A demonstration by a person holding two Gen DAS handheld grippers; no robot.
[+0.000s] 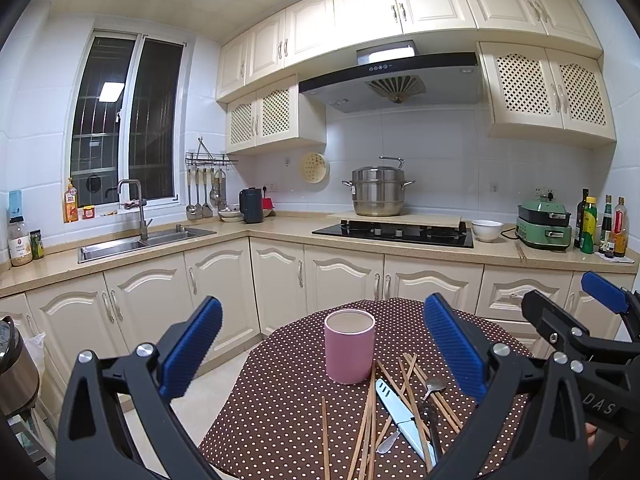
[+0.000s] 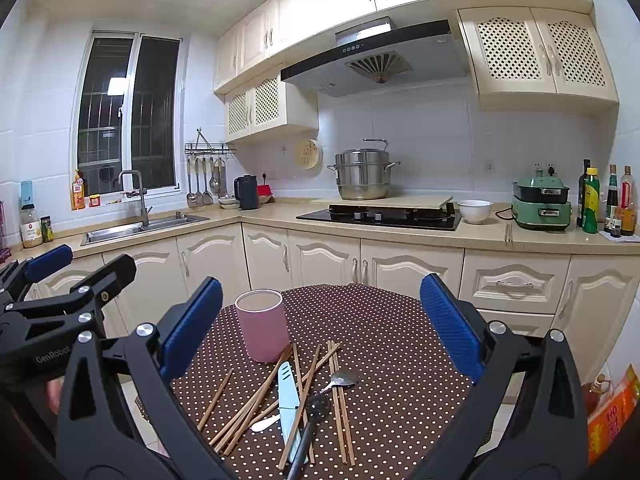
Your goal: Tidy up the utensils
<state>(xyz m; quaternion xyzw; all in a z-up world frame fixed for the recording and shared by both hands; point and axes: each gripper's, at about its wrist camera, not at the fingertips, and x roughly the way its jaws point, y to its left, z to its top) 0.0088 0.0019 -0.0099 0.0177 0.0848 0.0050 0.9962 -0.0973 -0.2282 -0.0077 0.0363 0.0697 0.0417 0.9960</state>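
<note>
Surface: a brown polka-dot tablecloth covers the table in a cream kitchen
Left gripper: fingers spread wide, empty; held above the table
Pink cup: upright, left of centre
Utensils: chopsticks, knife, spoon scattered beside the cup
Right gripper: fingers wide apart, empty

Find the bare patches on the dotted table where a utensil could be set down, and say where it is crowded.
Free: the cloth behind the pile, right of the pink cup, and the strip along the table's right edge. Crowded: the near middle, where chopsticks, knife and spoon overlap.
</note>
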